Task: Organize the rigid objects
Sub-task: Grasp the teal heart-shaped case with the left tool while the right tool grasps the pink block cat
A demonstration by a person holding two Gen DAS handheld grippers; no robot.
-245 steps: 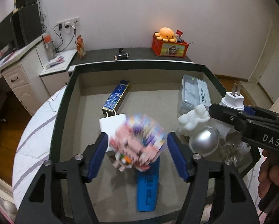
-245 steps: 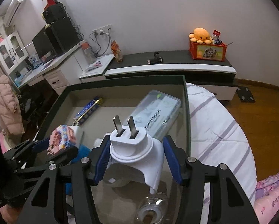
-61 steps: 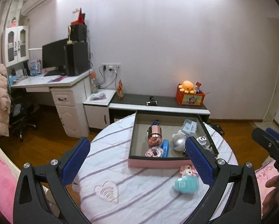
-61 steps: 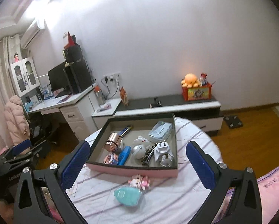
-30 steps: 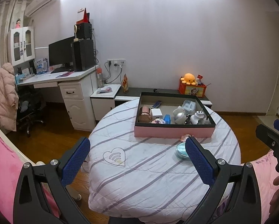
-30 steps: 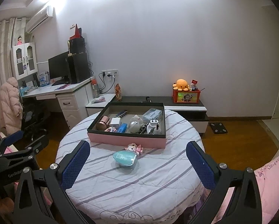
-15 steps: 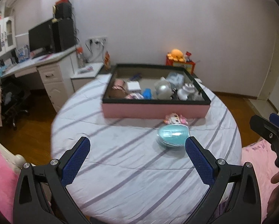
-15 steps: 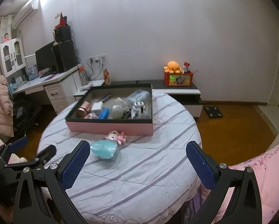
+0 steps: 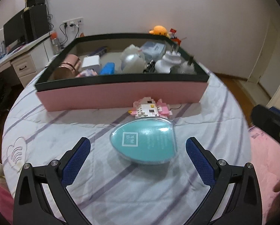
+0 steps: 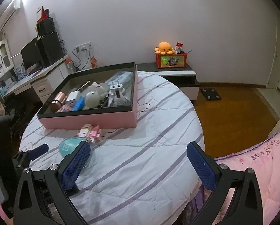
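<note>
Here the left gripper (image 9: 138, 152) had jaws wide apart, empty, facing the teal egg-shaped case (image 9: 144, 142) on the striped surface (image 9: 65, 131). Just behind it lay the pink block figure (image 9: 151, 110), beside the pink-walled box (image 9: 121, 92) of sorted objects. The right gripper (image 10: 138, 158) also stood apart, empty.

teal egg case (image 9: 144, 140), pink box (image 9: 121, 95) w/ black rim, white-lilac striped cloth (image 9: 65, 131)

Your left gripper (image 9: 138, 150), jaws wide apart, faces the teal egg-shaped plastic case (image 9: 144, 142) lying before the pink block figure (image 9: 150, 109) and pink-walled tray (image 9: 121, 95).
</note>
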